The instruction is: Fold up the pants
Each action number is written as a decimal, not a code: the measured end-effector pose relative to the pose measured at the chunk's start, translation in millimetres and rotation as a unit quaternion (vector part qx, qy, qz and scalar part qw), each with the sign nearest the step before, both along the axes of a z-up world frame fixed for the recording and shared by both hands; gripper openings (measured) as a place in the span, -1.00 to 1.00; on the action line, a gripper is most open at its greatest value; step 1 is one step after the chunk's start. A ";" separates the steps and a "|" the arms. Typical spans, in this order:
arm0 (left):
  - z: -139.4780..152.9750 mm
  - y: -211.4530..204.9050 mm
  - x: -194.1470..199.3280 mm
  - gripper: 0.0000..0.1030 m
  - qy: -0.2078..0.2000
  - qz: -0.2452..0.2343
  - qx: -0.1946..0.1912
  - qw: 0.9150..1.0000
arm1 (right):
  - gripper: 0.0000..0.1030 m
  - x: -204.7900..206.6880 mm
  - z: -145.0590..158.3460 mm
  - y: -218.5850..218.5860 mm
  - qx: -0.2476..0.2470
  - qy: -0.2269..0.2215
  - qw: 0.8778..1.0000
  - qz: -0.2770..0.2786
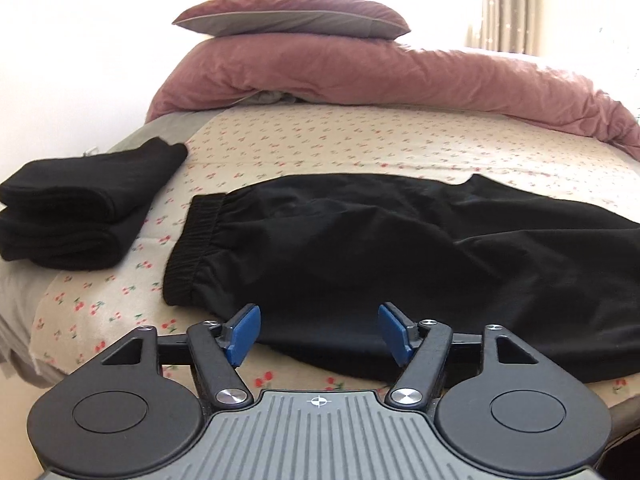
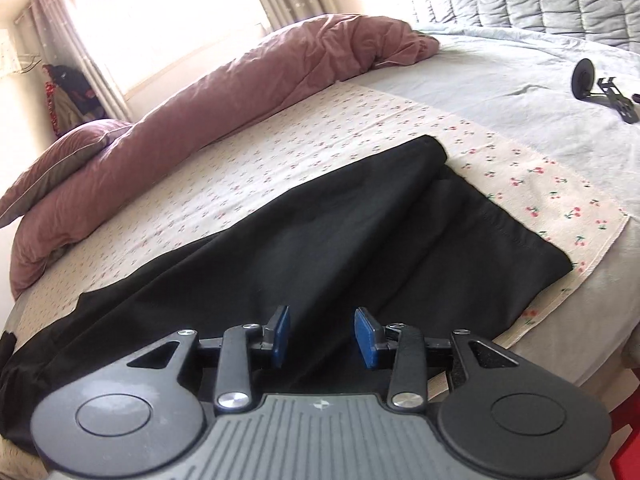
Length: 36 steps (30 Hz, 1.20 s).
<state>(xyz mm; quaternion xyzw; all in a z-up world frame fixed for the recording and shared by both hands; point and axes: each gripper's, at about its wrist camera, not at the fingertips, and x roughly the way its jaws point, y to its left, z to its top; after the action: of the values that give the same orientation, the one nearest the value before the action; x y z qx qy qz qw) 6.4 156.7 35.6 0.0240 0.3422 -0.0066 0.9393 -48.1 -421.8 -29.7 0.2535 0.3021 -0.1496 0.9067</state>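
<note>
Lying just ahead of each open hand-held gripper (image 1: 319, 334) (image 2: 322, 338): black pants (image 1: 360, 248).

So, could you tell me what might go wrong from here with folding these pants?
Both grippers' jaws are open, nothing between them, so the pants lie loose. The leg ends are already uneven, one layer curled over the other; folding now may lock that in. The left gripper hovers near the waistband, close to the folded black stack, which a sweep could knock.
</note>
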 end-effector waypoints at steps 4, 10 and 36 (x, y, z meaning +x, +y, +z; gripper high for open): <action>3.4 -35.7 4.9 0.58 -0.021 -0.076 -0.031 0.996 | -0.09 7.3 -12.5 -27.8 0.007 0.015 0.999 -0.037; -6.8 -103.2 27.6 0.60 0.012 -0.170 -0.071 0.983 | -0.06 16.6 -28.0 -56.4 0.055 0.026 0.996 -0.059; -62.4 -271.4 43.7 0.65 0.068 -0.326 -0.036 0.942 | -0.98 52.8 -39.3 -106.0 -0.021 0.023 0.998 -0.060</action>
<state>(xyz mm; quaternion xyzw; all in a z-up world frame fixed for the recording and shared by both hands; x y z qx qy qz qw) 50.1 -114.7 -26.8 0.1004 0.3783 -0.3264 0.8604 4.7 -527.8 -69.0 0.2489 0.3035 -0.2160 0.8940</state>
